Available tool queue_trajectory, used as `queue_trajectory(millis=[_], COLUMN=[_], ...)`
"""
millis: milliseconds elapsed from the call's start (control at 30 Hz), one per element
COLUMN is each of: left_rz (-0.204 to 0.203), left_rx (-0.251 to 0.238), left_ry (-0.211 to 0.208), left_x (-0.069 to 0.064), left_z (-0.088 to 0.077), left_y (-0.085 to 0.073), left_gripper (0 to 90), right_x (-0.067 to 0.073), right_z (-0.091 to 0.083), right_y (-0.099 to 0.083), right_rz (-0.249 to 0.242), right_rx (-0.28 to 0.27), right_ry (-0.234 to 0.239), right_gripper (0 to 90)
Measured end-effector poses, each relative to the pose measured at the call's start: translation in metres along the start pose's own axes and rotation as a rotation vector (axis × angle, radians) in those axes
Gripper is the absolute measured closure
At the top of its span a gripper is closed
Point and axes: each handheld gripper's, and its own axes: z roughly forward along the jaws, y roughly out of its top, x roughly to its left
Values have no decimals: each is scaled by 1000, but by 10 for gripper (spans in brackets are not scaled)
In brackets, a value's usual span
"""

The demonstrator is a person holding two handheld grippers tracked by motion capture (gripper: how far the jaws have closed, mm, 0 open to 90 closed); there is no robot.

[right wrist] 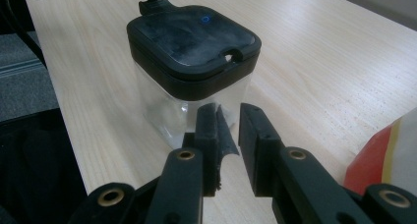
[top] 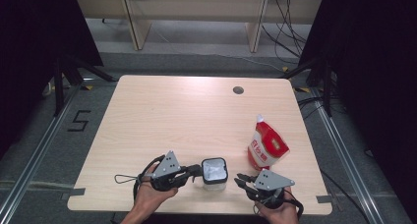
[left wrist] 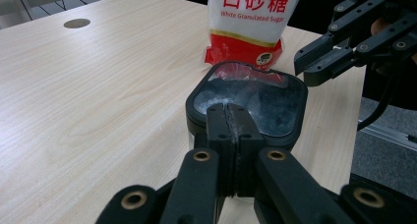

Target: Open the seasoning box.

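Note:
A clear square container (top: 214, 171) with a black lid (left wrist: 265, 98) stands near the table's front edge. White grains cling to its inside. My left gripper (top: 196, 172) reaches it from the left, shut, its tips (left wrist: 230, 113) against the lid's near rim; I cannot tell whether they pinch a tab there. To the container's right, a little apart from it, my right gripper (top: 241, 180) points at it. Its jaws (right wrist: 228, 113) stand a narrow gap apart with nothing between them. A red and white bag of sugar (top: 267, 145) stands upright behind the right gripper.
The light wooden table (top: 187, 116) has a round cable hole (top: 238, 90) near its far edge. Its front edge runs just below both hands. Dark curtains, stands and cables flank the table.

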Motion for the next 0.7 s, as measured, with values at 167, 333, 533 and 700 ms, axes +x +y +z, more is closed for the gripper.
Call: queue_trajectory(millis=[167,333,533,700], left_rz=[7,-26,-4,-16], left_rx=[0,-9,-21,-23], left_ry=[2,5,10,13], left_x=[1,-1,0,-1], left_z=[0,0,-1,-1], left_y=[-1,-2,-4,-5], left_gripper=[886,888,887,888], right_x=[0,2,5,7], right_z=[1,3,6,9], right_y=[1,3,5,7], right_rz=[-15,-18,-38,-40], right_rx=[1,-4,-1,-2], right_ry=[2,10,35,43], right_gripper=[801,824,853,859])
